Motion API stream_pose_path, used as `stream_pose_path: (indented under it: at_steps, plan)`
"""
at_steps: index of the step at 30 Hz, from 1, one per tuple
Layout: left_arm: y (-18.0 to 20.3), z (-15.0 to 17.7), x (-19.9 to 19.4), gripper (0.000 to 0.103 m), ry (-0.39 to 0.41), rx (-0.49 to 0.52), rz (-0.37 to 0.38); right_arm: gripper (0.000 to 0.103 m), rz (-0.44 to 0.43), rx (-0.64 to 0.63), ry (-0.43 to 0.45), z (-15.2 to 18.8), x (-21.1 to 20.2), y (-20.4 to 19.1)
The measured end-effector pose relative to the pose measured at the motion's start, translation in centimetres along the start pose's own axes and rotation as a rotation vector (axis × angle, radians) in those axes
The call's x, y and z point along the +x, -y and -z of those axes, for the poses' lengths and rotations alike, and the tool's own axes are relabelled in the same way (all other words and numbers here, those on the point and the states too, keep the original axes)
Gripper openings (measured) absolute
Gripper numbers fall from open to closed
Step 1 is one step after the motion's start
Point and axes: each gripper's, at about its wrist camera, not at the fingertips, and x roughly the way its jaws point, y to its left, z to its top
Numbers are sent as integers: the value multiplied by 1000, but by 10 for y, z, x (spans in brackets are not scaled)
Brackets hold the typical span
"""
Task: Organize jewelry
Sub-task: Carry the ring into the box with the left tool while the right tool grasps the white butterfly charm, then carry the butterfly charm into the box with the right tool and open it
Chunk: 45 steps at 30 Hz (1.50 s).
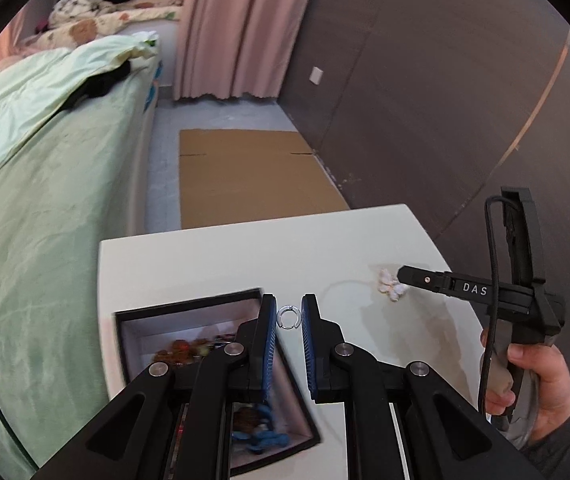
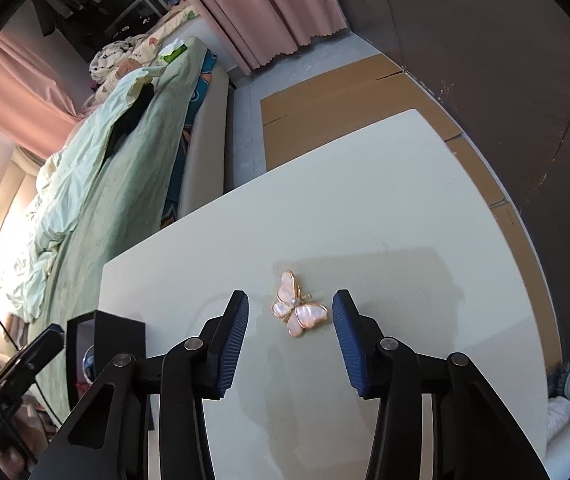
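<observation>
A small silver ring (image 1: 288, 317) lies on the white table (image 1: 325, 248) between the blue pads of my left gripper (image 1: 289, 316), which is open around it without touching it. A black jewelry box (image 1: 189, 320) with beads and a blue piece inside stands left of it. A pink butterfly brooch with a gold rim (image 2: 299, 308) lies on the table (image 2: 365, 208) between the fingers of my open right gripper (image 2: 291, 312). In the left wrist view the right gripper (image 1: 403, 274) reaches over the brooch (image 1: 391, 286).
A bed with a green cover (image 1: 45, 200) runs along the left. Flat cardboard (image 1: 245, 176) lies on the floor beyond the table. A dark wall (image 1: 445, 100) stands at the right, pink curtains (image 1: 237, 28) at the back. The box also shows in the right wrist view (image 2: 105, 344).
</observation>
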Motion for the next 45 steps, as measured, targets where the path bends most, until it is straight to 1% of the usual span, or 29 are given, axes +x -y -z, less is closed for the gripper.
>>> stream_pose_path:
  at_steps: [2, 4, 6, 7, 8, 9, 10, 12, 18, 21, 22, 23, 24, 25, 26, 29, 35, 41, 45]
  plan:
    - [-9, -1, -2, 13, 0, -22, -7, 45, 6, -2, -4, -2, 4, 0]
    - [-17, 0, -3, 13, -4, -37, -14, 41, 15, -6, -10, -2, 9, -3]
    - [-21, 0, -3, 13, -12, -55, -17, 31, 27, -12, -23, -1, 14, -4]
    - [-24, 0, -2, 13, -17, -64, -21, 28, 33, -10, -39, 0, 18, -4]
    - [-26, 1, -2, 13, -25, -73, -27, 21, 46, -14, -30, 1, 17, -4]
    - [-28, 2, -1, 13, -35, -82, -35, 16, 59, -18, -35, 2, 18, -4]
    - [-30, 3, 0, 13, -41, -94, -46, 14, 60, -19, -38, 2, 18, -4]
    - [-33, 5, 2, 13, -55, -113, -49, 14, 51, -12, -46, 3, 18, -2]
    - [-40, 10, 6, 14, -102, -161, -29, 13, 41, 4, -58, 9, 12, 0]
    - [-45, 10, 6, 17, -112, -178, -43, 13, 23, 1, -48, 12, 5, -4]
    - [-45, 11, 4, 19, -107, -177, -45, 13, 13, -2, -42, 13, 1, -6]
    - [-44, 12, 3, 33, -103, -178, -44, 13, -3, -5, -33, 15, -3, -9]
    - [-44, 13, -1, 56, -93, -182, -43, 13, -15, -9, -26, 16, -6, -11]
    - [-44, 13, -4, 71, -80, -186, -43, 13, -32, -14, -16, 17, -11, -15]
    - [-45, 14, -7, 91, -68, -190, -40, 13, -49, -19, -7, 19, -15, -19]
    - [-48, 15, -20, 92, -28, -208, -34, 13, -100, -32, 13, 25, -23, -32]
    - [-58, 20, -33, 92, -16, -226, -63, 13, -236, -61, 37, 37, -32, -69]
    - [-68, 24, -47, 92, 9, -245, -88, 13, -316, -118, 56, 48, -31, -106]
    - [-77, 26, -55, 92, 19, -265, -98, 13, -348, -143, 55, 57, -30, -125]
